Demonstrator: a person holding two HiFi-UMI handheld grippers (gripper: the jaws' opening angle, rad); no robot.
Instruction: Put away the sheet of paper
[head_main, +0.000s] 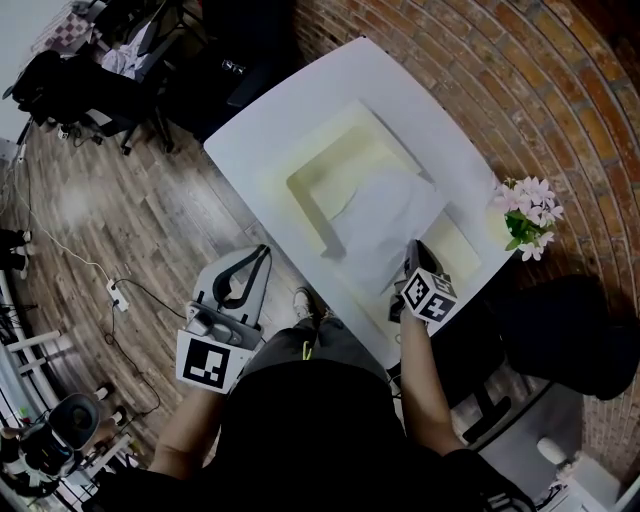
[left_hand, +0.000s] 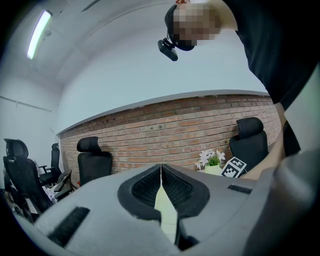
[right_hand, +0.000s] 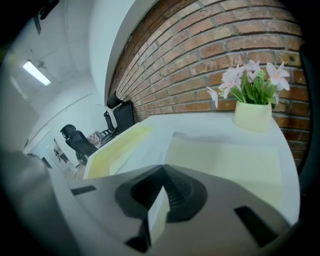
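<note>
A shallow pale yellow tray (head_main: 318, 160) lies open on the white worktop (head_main: 250, 135). The sheet of paper (head_main: 385, 220) rests slanted across the tray, its near corner pinched in the right gripper (head_main: 412, 250), whose jaws are clenched on the sheet's edge (right_hand: 157, 215). The left gripper (head_main: 263, 252) hangs off the worktop's near side over the wooden floor (head_main: 130, 210), jaws pressed together with nothing between them. A small pot of pink flowers (head_main: 525, 215) stands at the worktop's far right edge. A brick wall (head_main: 480, 60) runs behind, and black office chairs (left_hand: 92, 160) stand along it.
</note>
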